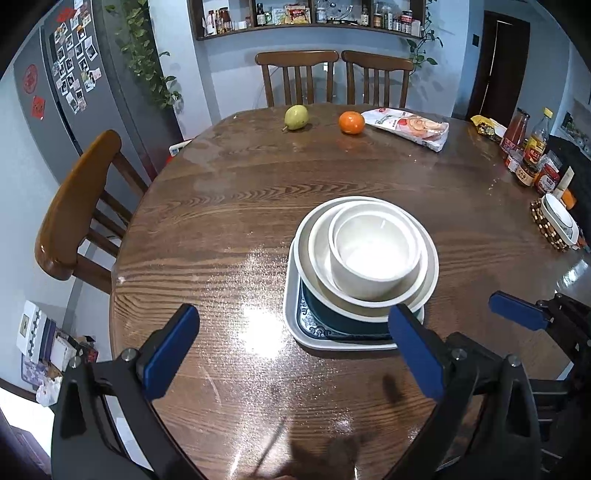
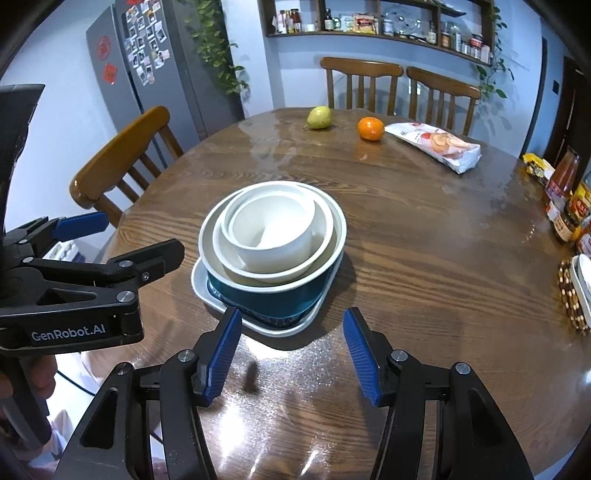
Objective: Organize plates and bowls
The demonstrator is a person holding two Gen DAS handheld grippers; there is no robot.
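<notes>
The round table (image 1: pixel 229 229) was grained wood under a glossy, glaring finish. The nested bowls (image 2: pixel 273 236) looked smooth glazed ceramic. The far-right snack packet (image 2: pixel 436 146) was shiny plastic.

A home dining kitchen; a round wooden table (image 1: pixel 229 206) with chairs (image 1: pixel 295 75) at twelve o'clock; a fridge (image 1: pixel 70 85) covered in photos at ten o'clock; a wall shelf (image 1: pixel 310 18) of jars and bottles above.

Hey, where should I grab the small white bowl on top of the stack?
Take the small white bowl by its rim, from above: one finger inside, one outside. It sits upright, nested in the wider bowl, so its lower sides are walled in and only the rim stands clear.
</notes>
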